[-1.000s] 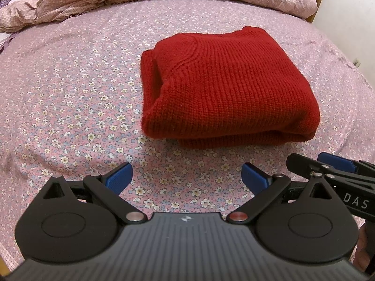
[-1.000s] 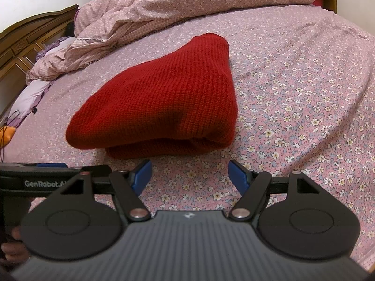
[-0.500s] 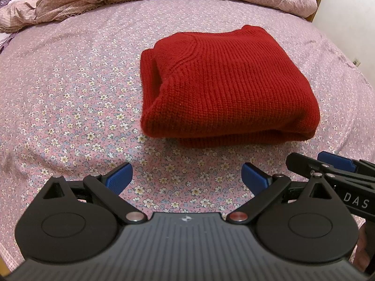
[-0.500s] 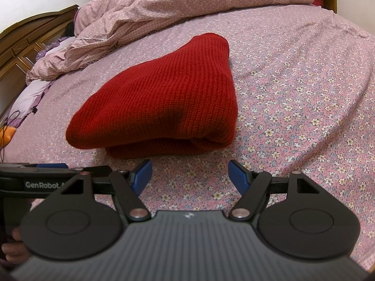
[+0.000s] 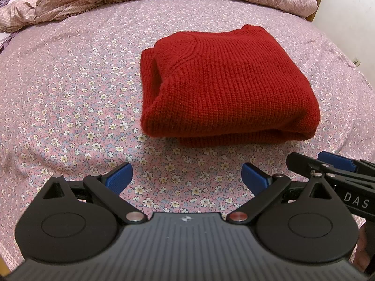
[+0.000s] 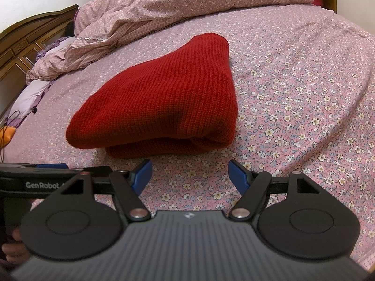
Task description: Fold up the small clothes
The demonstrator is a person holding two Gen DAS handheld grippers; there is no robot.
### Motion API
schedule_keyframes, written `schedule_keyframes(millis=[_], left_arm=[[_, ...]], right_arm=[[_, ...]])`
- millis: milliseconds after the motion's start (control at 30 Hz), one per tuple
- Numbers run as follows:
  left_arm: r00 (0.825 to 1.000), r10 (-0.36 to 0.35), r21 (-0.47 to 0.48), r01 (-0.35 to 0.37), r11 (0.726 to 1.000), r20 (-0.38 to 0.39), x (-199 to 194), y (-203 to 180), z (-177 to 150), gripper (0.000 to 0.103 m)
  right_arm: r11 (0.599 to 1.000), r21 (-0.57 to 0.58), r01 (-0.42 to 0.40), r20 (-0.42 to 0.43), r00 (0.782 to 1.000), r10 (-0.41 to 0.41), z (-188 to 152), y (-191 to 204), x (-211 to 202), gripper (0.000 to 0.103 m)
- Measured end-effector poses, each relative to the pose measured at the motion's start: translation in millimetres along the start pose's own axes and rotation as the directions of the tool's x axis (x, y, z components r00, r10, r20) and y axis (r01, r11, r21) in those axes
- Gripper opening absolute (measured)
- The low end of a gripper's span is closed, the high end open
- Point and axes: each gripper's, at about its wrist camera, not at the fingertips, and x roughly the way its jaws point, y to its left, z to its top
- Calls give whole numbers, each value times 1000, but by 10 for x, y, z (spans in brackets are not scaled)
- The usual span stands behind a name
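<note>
A red knitted sweater (image 5: 225,86) lies folded into a thick rectangle on the flowered bed sheet (image 5: 70,98). My left gripper (image 5: 187,178) hovers just in front of its near edge, open, with only sheet between the blue pads. In the right wrist view the same sweater (image 6: 164,100) lies ahead and slightly left of my right gripper (image 6: 189,175), which is also open and holds nothing. Both grippers stand apart from the cloth. The right gripper's fingers (image 5: 337,161) show at the right edge of the left wrist view.
A rumpled pink quilt (image 6: 187,7) is heaped along the far side of the bed. A dark wooden headboard (image 6: 28,44) stands at the left. Bare sheet (image 6: 304,93) stretches to the right of the sweater. A hand (image 6: 11,248) shows at the lower left.
</note>
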Motion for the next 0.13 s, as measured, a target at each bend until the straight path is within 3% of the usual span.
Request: schedule_keyframes(millis=[133], left_arm=[[1000,0,1,0,1000,-1,0,1,-2,101]], right_arm=[[1000,1,0,-1,1000,0,-1,1,0,73]])
